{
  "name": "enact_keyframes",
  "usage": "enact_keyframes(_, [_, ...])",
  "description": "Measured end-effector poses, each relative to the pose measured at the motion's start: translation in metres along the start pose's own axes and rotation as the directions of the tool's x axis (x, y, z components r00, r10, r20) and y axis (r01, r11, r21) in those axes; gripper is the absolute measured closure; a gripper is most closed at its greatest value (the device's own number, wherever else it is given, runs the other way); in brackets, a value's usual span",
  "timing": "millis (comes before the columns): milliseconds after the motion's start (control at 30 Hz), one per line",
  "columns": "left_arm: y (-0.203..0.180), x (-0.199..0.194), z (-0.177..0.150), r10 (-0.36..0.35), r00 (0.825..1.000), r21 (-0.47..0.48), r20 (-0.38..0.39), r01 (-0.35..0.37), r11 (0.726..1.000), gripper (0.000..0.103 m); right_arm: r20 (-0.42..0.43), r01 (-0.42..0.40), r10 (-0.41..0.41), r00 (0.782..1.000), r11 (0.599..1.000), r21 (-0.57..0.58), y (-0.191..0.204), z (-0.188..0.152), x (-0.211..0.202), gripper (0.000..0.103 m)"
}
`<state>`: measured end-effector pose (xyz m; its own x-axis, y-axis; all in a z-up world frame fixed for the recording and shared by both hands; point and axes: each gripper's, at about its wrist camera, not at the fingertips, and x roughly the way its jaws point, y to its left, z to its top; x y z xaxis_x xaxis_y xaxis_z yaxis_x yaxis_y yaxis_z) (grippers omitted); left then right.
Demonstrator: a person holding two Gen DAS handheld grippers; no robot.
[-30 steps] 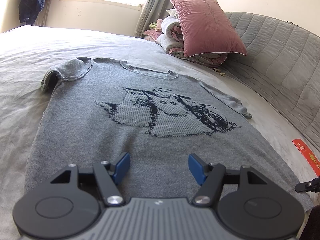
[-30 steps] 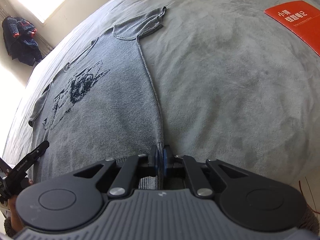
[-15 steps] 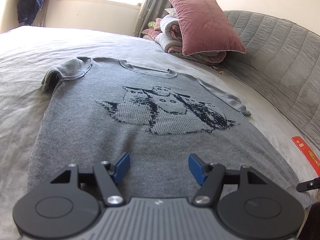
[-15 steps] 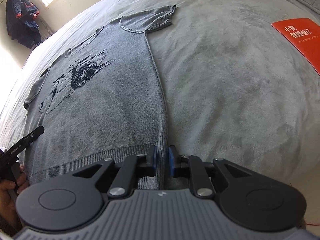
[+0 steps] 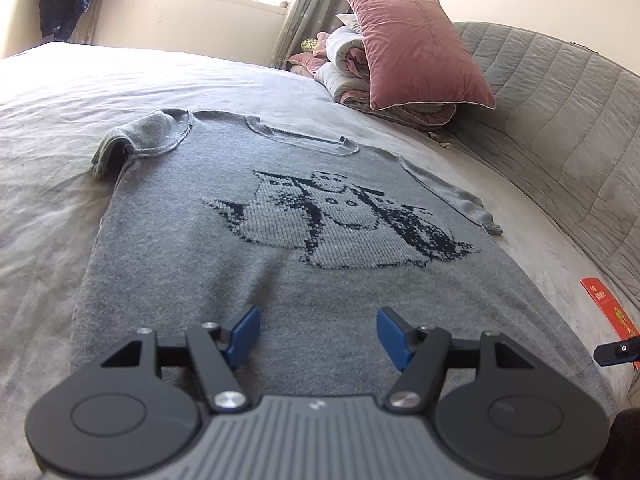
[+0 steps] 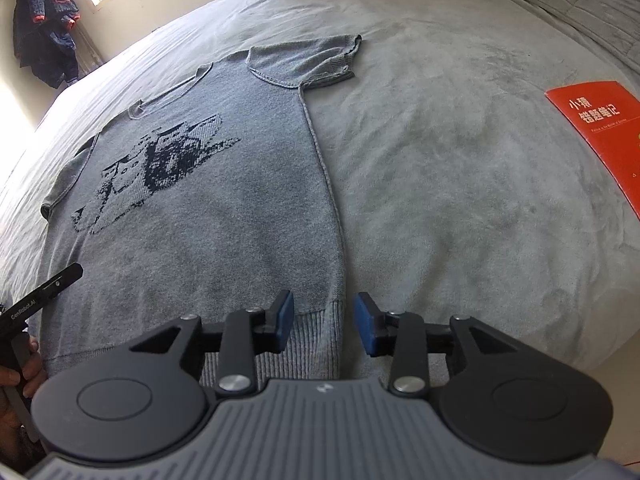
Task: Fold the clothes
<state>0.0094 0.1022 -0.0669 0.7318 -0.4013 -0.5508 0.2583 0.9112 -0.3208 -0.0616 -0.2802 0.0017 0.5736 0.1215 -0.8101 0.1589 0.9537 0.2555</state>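
Right wrist view: the grey knitted sweater [image 6: 208, 200] is seen spread flat, front side up, on the bed [image 6: 460, 184], its ribbed hem nearest and its collar far. The right gripper [image 6: 325, 322] is positioned over the near right hem corner with its jaws opening; the corner lies between and below the blue pads but is not pinched. In the left wrist view, the left gripper [image 5: 318, 334] is held with jaws spread above the near hem, nothing gripped. The laying-out appears finished, so a first fold is judged to come next. It would be done well if both grippers were closed on matching points of one side, through both layers, and that side carried evenly across so that no wrinkle is dragged in. The upturned far left sleeve [image 5: 140, 140] should be flattened first. The red booklet [image 6: 600, 128], well to the right, is best left undisturbed.
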Motion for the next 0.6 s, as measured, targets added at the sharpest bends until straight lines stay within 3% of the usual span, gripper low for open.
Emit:
enact_keyframes(300, [0.019, -0.006, 0.014, 0.048, 0.999, -0.101, 0.011, -0.047, 0.994, 0.037, 0.008, -0.061, 0.062, 0.998, 0.997, -0.053, 0.040, 0.023, 0.008, 0.060])
enact_keyframes(600, [0.038, -0.017, 0.023, 0.182, 0.981, -0.085, 0.059, -0.177, 0.981, 0.036, 0.006, -0.190, 0.193, 0.981, 0.971, -0.143, 0.122, 0.050, 0.045, 0.060])
